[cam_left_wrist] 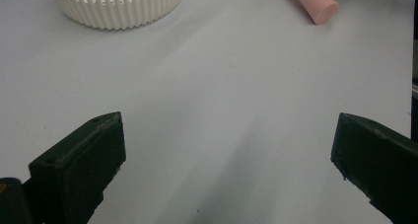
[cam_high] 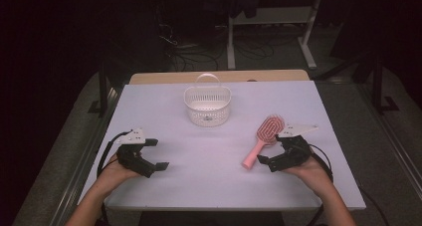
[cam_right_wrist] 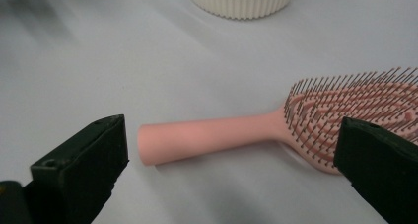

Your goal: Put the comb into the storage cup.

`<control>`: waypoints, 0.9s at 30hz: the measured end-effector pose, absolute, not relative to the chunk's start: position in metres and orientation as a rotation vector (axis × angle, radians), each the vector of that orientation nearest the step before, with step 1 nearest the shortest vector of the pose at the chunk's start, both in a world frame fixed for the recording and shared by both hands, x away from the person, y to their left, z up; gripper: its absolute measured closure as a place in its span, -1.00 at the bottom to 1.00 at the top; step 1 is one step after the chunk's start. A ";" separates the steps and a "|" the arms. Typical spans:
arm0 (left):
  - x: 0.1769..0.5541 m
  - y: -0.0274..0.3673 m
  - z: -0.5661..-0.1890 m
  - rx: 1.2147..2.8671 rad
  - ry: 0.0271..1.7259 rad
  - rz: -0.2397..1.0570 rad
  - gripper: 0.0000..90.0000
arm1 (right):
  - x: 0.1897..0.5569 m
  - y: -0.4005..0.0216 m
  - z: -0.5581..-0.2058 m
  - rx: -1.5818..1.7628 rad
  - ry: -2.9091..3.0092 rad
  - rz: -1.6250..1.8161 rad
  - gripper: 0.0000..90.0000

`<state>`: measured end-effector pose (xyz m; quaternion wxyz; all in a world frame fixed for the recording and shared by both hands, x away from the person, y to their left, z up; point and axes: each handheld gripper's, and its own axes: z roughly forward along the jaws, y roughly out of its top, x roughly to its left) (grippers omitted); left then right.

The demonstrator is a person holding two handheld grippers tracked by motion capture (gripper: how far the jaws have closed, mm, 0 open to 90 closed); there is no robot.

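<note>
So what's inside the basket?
Through the basket rim, the high view shows a mostly bare white slotted floor with one small dark speck, too small to identify. The near wall hides part of the bottom.

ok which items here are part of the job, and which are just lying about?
In the job:
- pink hairbrush, bristles up, lying just ahead of the open right gripper
- white slatted basket with handle, at the far middle of the table
- left gripper, open, over bare table

Just lying about:
- cables on the floor behind the table
- white desk frame at the back
</note>
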<state>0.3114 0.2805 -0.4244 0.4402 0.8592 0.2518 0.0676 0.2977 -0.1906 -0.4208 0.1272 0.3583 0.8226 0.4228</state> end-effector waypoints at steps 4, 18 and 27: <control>0.311 0.280 -0.424 2.128 0.620 0.164 -1.00 | 0.302 -0.184 -0.417 1.031 2.401 1.240 -1.00; 0.313 0.277 -0.424 2.126 0.610 0.149 -1.00 | 0.314 -0.163 -0.410 0.991 2.436 1.242 -1.00; 0.313 0.277 -0.424 2.129 0.611 0.150 -1.00 | 0.321 -0.152 -0.403 0.960 2.453 1.255 -1.00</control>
